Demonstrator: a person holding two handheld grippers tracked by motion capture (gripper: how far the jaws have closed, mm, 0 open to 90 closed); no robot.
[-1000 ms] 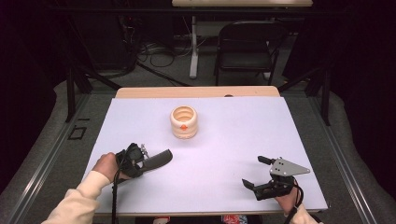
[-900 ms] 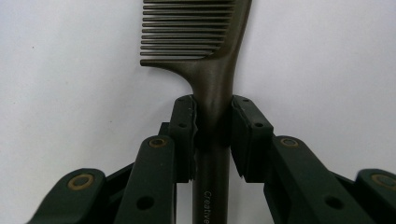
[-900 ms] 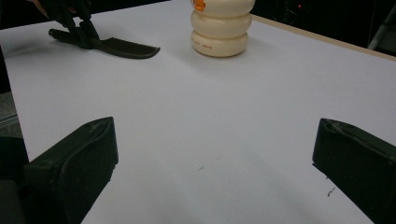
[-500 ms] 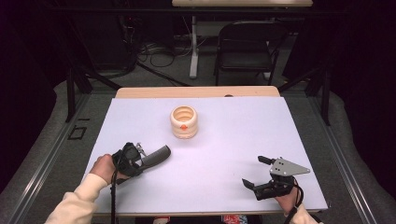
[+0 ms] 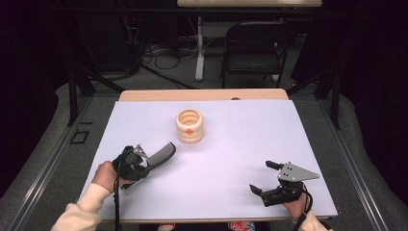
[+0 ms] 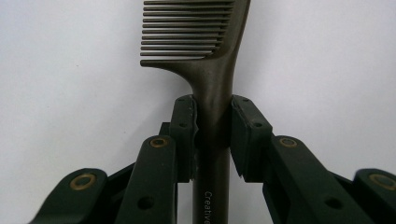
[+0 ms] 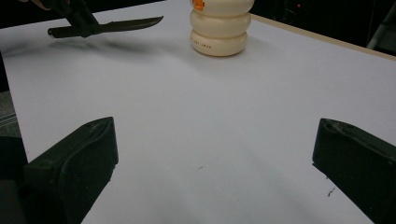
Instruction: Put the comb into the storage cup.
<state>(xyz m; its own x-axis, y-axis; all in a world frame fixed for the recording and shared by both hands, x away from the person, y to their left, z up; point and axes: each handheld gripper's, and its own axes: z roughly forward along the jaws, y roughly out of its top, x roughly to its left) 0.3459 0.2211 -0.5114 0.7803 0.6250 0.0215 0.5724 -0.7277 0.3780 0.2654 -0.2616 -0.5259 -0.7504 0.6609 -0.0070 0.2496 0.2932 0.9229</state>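
Note:
A dark comb point(image 5: 160, 154) is held by its handle in my left gripper point(image 5: 142, 161) at the table's left front, teeth end pointing toward the middle. In the left gripper view both pads clamp the comb point(image 6: 212, 88) handle, and my left gripper point(image 6: 212, 126) is shut on it. A cream ribbed holder point(image 5: 189, 125) with an orange mark stands upright in the middle of the white table point(image 5: 240, 139), apart from the comb. My right gripper point(image 5: 262, 177) rests at the right front, open, with nothing between its fingers. Its view shows the ribbed holder point(image 7: 219, 28) and the comb point(image 7: 116, 25) farther off.
The white sheet covers a wooden table whose far edge point(image 5: 202, 94) shows bare. Beyond it stand a dark chair point(image 5: 255, 48) and a white post point(image 5: 199, 48) with cables on the floor. Black frame rails point(image 5: 48, 159) run along both sides.
My left hand has carried the comb slightly up the table toward the holder. The right gripper has stayed put.

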